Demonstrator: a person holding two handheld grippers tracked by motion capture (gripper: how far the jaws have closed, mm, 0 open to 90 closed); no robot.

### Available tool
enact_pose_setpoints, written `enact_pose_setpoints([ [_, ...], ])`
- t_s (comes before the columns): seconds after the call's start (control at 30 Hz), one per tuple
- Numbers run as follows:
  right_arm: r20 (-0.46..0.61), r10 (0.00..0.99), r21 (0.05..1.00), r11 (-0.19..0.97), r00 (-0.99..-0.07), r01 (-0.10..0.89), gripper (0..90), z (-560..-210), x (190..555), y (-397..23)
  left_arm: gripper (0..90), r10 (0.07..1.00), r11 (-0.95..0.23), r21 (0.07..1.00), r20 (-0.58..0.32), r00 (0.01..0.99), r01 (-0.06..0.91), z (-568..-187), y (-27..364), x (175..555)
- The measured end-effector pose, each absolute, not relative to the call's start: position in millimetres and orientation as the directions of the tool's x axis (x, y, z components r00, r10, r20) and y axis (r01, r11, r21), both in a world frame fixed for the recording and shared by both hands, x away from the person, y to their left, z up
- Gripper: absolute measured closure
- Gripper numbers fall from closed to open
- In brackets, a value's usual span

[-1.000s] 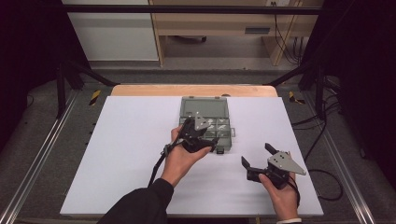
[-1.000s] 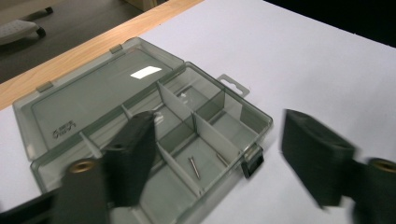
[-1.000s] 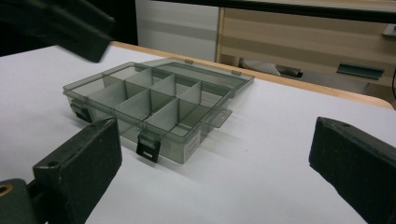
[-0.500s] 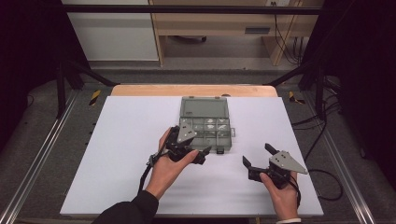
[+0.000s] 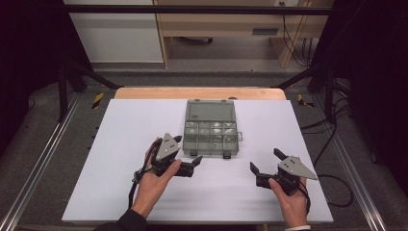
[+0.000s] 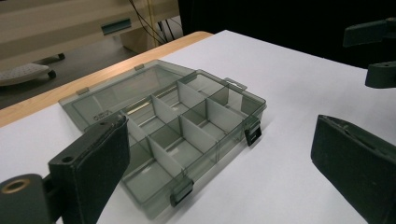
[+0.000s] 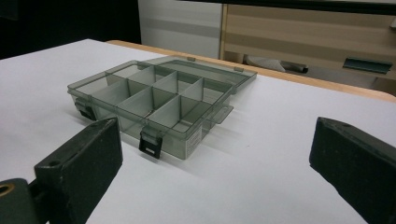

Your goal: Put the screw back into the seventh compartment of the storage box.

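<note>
Our left hand-held gripper (image 5: pixel 194 165) sits just front-left of the open organizer box (image 5: pixel 211 128) mid-desk (image 5: pixel 115 144), jaws just opened wide, empty. The right hand-held gripper (image 5: pixel 263 160) waits front-right, wide too. Lid's open, so we'd guess filling compartments is next.

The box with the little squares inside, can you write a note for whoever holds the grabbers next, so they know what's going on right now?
Left gripper: jaws have just been opening, now wide apart with nothing between them, beside the near left corner of the box.
Right gripper: open, empty, resting toward the near right of the white table top.
Compartment box: sits mid-table, lid laid flat open behind it, both front latches undone. The compartments look empty in the gripper views.
Done: the box is open.
Left: probably filling or closing it; nothing to put in is visible on the table.
</note>
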State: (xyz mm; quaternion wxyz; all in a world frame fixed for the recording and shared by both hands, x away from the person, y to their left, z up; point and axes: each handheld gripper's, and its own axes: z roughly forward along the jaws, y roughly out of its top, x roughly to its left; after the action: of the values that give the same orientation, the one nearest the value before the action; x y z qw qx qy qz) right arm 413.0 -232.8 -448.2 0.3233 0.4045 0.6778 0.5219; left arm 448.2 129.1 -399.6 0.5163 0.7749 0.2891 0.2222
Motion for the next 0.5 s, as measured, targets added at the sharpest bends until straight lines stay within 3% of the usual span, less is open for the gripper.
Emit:
enact_pose_setpoints([
  [0.5,-0.003,0.888,0.973,0.108,-0.460,0.203,3.4,-448,412,-234,3.2,0.742,-0.176,0.970,0.019,0.670,0.167,-413,210,421],
])
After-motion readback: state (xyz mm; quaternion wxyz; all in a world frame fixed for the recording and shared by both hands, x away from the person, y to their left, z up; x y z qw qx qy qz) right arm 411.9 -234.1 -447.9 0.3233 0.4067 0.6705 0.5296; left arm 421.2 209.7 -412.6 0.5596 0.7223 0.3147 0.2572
